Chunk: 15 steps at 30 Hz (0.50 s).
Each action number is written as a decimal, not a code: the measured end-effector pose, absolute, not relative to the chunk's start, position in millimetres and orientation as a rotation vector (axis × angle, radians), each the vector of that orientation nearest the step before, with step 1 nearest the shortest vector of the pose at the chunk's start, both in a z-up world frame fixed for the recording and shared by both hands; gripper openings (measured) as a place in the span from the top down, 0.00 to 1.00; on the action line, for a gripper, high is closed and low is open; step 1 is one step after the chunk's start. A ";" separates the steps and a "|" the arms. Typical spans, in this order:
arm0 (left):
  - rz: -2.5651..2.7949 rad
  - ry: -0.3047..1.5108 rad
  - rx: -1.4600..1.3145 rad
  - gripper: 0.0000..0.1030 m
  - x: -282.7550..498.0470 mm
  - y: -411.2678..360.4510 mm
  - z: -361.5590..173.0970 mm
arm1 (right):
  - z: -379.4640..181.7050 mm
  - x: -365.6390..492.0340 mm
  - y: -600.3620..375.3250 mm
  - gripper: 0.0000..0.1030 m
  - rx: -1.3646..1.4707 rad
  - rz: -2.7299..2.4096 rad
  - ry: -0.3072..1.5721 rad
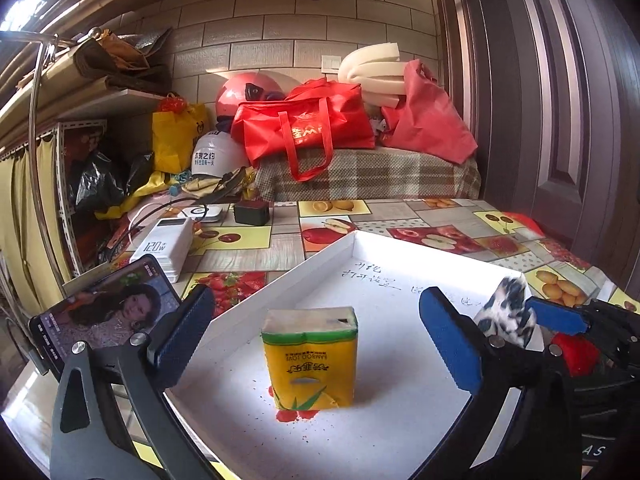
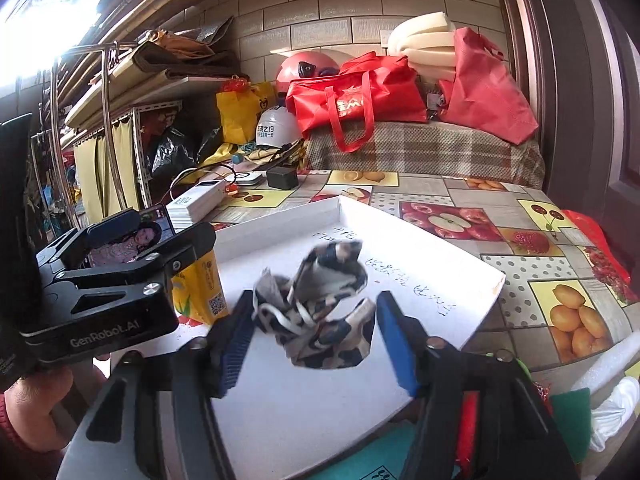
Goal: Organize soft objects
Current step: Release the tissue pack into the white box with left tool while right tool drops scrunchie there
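Patterned cloth (image 2: 320,308): a crumpled piece in black, white and tan blotches with pale straps or strips tangled through it. It looks motion-blurred and seems to hang just above the white tray (image 2: 400,248) floor, between your right fingers; you appear to be letting it drop in.

Right gripper (image 2: 316,344): its blue pads are spread, with visible gaps on both sides of the cloth, so it is released, not clamping. In the left wrist view the cloth (image 1: 506,312) shows beside one of those pads.

Tissue pack (image 1: 310,360): a yellow and green soft pack standing upright on the tray (image 1: 280,280) floor, print upside down to you. It sits to the left of the cloth, apart from it, probably parked there as a sorted item.

Left gripper (image 1: 316,336): fingers wide apart, grasping nothing; the pack stands ahead of them, untouched.

Tray: shallow, white, with handwriting on its floor, and serving as your collection spot.

Surroundings: the tray rests on a fruit-print tablecloth (image 1: 248,240); a phone (image 1: 104,316) showing video stands at the left and a white power bank (image 1: 164,248) lies behind it.
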State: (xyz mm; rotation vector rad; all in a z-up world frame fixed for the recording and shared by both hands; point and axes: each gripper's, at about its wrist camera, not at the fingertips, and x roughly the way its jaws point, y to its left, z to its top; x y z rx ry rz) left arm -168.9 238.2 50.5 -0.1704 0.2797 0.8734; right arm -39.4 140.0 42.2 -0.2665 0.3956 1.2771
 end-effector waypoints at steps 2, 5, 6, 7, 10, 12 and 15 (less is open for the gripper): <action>0.875 0.275 -0.180 0.00 -170.6 239.9 49.8 | 43.3 -36.9 135.8 0.18 -0.244 1.269 0.390; 0.890 0.263 -0.179 0.00 -171.9 239.9 50.9 | 44.7 -36.8 132.8 0.17 -0.231 1.267 0.376; 0.898 0.254 -0.176 0.00 -173.5 238.7 51.5 | 45.1 -37.9 133.1 0.16 -0.233 1.266 0.370; 0.905 0.245 -0.174 0.00 -175.1 237.8 52.0 | 45.4 -38.8 133.1 0.16 -0.233 1.264 0.364; 0.923 0.224 -0.175 0.00 -179.1 236.1 52.9 | 47.1 -40.1 129.2 0.16 -0.219 1.259 0.337; 0.929 0.216 -0.187 0.00 -182.6 235.7 53.2 | 49.1 -40.4 123.4 0.16 -0.194 1.252 0.313; 0.872 0.210 -0.218 0.00 -189.4 232.5 52.8 | 48.4 -40.6 113.4 0.16 -0.196 1.249 0.323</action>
